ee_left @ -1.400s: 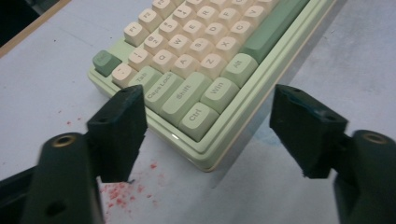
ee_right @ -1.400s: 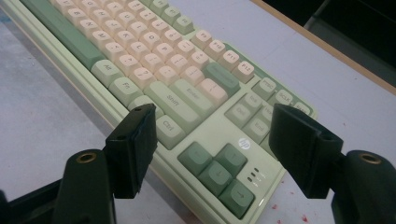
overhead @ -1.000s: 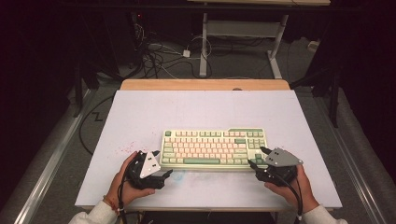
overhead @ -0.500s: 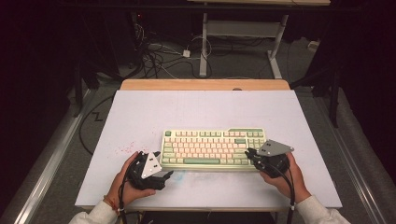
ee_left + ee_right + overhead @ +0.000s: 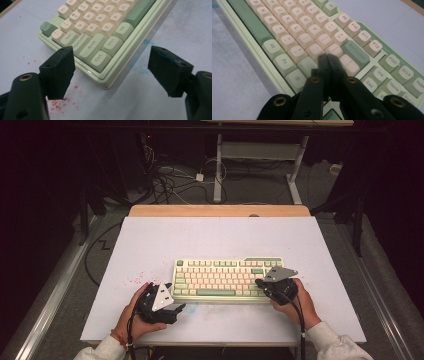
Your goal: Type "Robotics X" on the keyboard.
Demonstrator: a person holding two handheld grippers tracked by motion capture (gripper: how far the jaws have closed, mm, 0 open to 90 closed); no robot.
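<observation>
Right hand-held gripper [image 5: 328, 60] jaws just closed together, empty, over keyboard [image 5: 225, 277] right keys; left hand-held gripper [image 5: 110, 72] apart. Your risk: tip hits neighbouring key.

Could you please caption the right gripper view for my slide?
Shut right tongs poised over the keyboard near its Enter key.

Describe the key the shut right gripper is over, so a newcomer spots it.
Start at the pale green keyboard on the white table and go to its right end. The right gripper, jaws shut, points over the Enter key: cream, wider than its neighbours, just below the green Backspace.
</observation>
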